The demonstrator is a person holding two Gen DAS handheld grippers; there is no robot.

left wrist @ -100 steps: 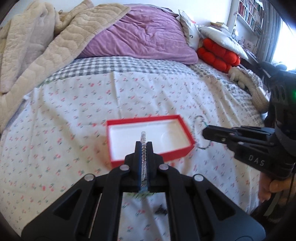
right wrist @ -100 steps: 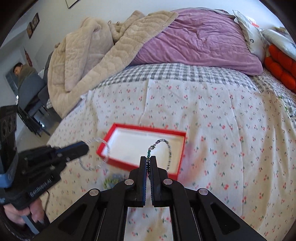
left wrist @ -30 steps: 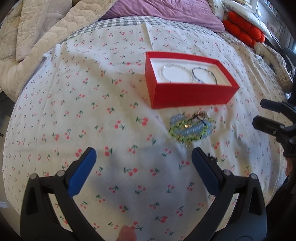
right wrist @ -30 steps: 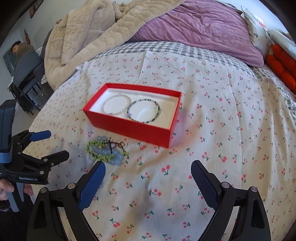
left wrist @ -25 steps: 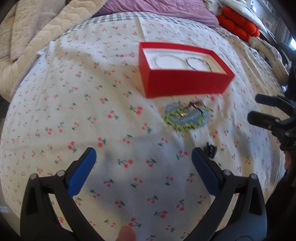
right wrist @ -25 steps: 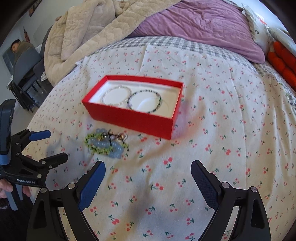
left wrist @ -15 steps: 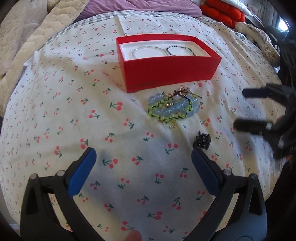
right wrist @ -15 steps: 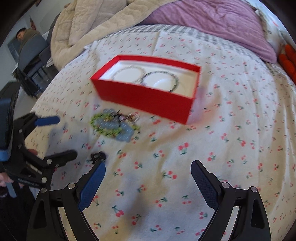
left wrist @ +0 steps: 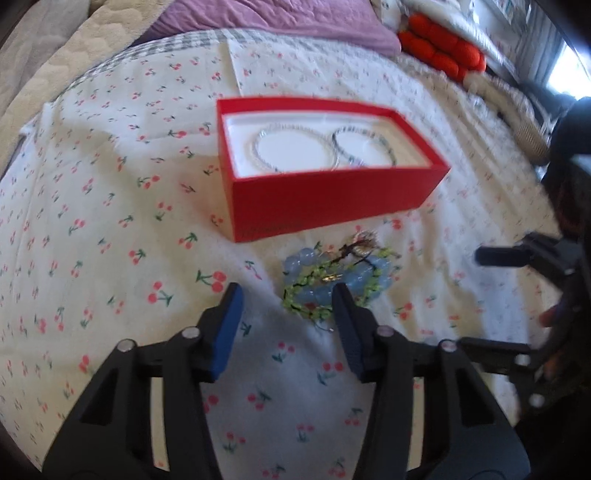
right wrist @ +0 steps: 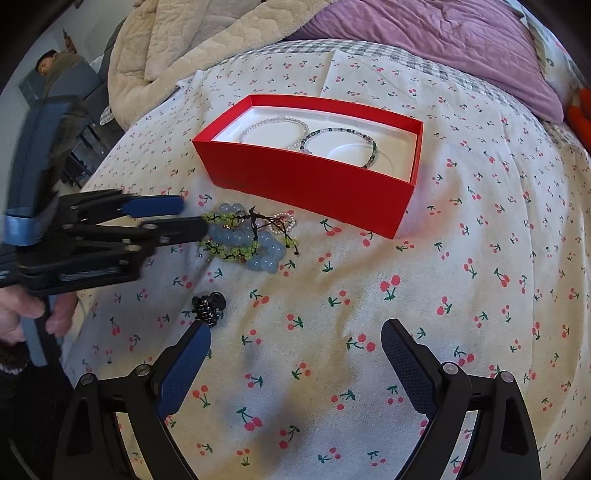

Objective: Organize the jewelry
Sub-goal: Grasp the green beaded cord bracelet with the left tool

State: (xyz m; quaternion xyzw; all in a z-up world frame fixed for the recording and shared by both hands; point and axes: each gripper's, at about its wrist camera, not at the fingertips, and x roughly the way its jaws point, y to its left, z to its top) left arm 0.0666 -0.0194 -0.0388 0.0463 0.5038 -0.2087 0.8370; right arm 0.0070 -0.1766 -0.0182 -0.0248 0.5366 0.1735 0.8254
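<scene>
A red box (left wrist: pixel 325 195) (right wrist: pixel 310 181) with a white inside sits on the cherry-print bedsheet. In it lie a clear bead bracelet (left wrist: pixel 291 147) (right wrist: pixel 273 129) and a dark bead bracelet (left wrist: pixel 364 146) (right wrist: pixel 341 144). A tangle of blue and green bead bracelets (left wrist: pixel 336 284) (right wrist: pixel 247 240) lies on the sheet in front of the box. My left gripper (left wrist: pixel 288 314) (right wrist: pixel 184 218) is open, its fingertips at the tangle's near edge. My right gripper (right wrist: pixel 295 354) is open wide and empty, nearer the bed edge. A small black piece (right wrist: pixel 208 308) lies by its left finger.
A beige blanket (right wrist: pixel 192 48) and a purple duvet (right wrist: pixel 424 33) are piled at the far side of the bed. Red cushions (left wrist: pixel 443 48) lie far right. A seated person (right wrist: pixel 55 70) and a chair are off the bed's left side.
Both grippers let go of their bracelets, which now lie in the box, and drew back open. My left gripper has since moved in to the bead tangle, its jaws narrower than before.
</scene>
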